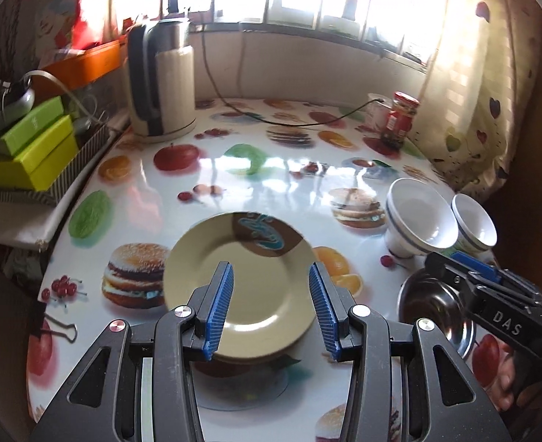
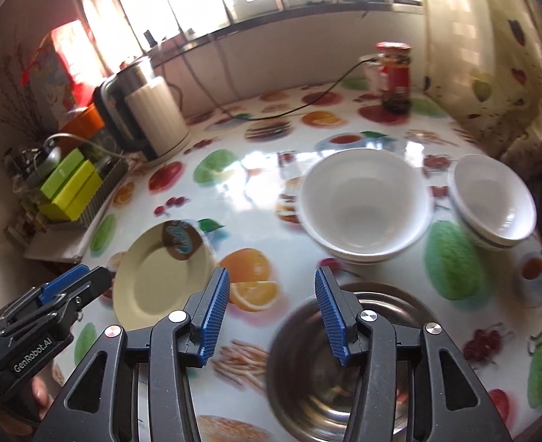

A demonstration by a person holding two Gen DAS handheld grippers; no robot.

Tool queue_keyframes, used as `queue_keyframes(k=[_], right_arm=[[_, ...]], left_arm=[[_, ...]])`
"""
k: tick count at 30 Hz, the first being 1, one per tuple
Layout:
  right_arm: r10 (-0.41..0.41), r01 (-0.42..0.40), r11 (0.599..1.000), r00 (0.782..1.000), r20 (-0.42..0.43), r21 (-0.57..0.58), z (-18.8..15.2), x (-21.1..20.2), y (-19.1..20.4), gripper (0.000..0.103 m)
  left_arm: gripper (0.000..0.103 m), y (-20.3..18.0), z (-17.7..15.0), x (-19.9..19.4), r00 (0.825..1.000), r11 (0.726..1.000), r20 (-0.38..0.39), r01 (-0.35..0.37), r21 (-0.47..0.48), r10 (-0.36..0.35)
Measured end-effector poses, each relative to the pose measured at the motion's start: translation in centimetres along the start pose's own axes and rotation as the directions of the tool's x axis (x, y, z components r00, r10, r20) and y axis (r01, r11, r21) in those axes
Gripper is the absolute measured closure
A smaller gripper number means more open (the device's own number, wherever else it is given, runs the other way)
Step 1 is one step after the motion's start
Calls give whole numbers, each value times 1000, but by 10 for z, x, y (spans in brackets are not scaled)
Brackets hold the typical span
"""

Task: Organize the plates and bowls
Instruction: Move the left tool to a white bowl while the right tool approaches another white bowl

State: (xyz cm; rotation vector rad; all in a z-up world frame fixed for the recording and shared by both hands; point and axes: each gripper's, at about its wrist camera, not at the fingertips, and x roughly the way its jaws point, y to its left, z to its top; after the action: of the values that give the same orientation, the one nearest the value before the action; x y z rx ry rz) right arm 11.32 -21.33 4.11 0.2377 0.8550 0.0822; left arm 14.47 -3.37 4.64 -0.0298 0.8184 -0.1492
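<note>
The left gripper (image 1: 271, 302) hovers over the cream plate (image 1: 239, 287), jaws apart, nothing between them. The right gripper (image 2: 272, 313) hangs above the steel bowl (image 2: 307, 368), jaws likewise parted and empty. From that steel bowl, 2 white bowls sit on the fruit-print table (image 2: 234, 184): the large white bowl (image 2: 363, 202) at 12 o'clock, possibly a stack, the small white bowl (image 2: 492, 202) at 2 o'clock. The plate lies at 9 o'clock.
</note>
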Motion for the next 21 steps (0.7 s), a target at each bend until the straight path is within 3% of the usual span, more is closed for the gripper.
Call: queue_keyframes(k=[21], right_arm=[[-108, 102, 991, 993, 57, 90, 11, -29, -79, 54]], left_arm=[[59, -70, 28, 40, 991, 985, -44, 134, 108, -130]])
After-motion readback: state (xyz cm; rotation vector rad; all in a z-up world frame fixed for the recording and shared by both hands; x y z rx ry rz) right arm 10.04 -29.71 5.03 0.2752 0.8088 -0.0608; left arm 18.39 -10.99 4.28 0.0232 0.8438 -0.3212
